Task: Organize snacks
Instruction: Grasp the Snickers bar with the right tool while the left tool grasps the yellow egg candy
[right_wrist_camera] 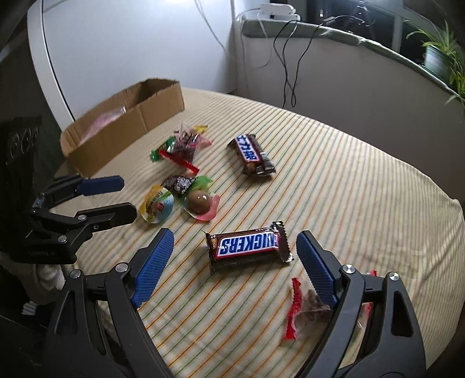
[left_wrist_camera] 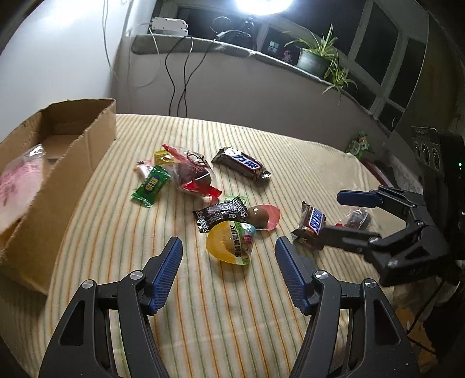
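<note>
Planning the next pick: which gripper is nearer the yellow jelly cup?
Left. The left gripper opens right before the yellow jelly cup; the right gripper brackets the Snickers bar.

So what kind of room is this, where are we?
Probably a bedroom at home: the snacks lie on a striped blanket spread over what looks like a bed, beside a window ledge with a potted plant and a power strip trailing cables.
</note>
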A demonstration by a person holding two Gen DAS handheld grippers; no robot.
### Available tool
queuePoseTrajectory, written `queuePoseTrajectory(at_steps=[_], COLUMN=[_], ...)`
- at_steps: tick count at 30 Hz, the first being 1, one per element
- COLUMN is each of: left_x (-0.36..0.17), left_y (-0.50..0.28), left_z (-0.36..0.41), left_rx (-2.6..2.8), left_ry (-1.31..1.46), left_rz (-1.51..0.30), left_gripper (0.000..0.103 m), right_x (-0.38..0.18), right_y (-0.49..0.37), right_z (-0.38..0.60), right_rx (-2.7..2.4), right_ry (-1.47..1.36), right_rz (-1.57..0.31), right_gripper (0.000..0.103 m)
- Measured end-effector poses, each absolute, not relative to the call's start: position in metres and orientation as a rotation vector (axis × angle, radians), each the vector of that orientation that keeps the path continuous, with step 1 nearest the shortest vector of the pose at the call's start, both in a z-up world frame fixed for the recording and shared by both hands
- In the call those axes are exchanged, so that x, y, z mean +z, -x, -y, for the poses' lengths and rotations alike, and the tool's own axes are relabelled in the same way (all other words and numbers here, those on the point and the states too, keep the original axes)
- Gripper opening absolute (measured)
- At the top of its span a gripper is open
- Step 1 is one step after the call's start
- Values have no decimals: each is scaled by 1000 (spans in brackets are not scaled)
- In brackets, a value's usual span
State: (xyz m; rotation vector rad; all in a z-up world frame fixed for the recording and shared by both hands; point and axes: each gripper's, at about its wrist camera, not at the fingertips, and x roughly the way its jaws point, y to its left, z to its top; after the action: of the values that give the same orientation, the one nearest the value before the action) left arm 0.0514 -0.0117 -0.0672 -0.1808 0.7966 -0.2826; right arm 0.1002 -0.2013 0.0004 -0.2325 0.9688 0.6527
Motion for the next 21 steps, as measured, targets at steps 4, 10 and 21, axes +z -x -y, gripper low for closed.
queuePoseTrajectory(at_steps=[4,10,21], left_x=[-70,-81,-83], left_y=[-58,-72,-73], left_z=[22,31,34], left_rx=[-289,-288,-286], left_ry=[133,95,72], left_rz=[-806,-839,-849], left_gripper=[63,59,42], right_x=[-13,-32,-46], right_y=[-104,-116,-124], right_z=[194,192,197], right_rx=[650,628,662], right_ry=[279,306,272], right_rz=[-996,-1048,-1091], right_gripper=[89,89,88])
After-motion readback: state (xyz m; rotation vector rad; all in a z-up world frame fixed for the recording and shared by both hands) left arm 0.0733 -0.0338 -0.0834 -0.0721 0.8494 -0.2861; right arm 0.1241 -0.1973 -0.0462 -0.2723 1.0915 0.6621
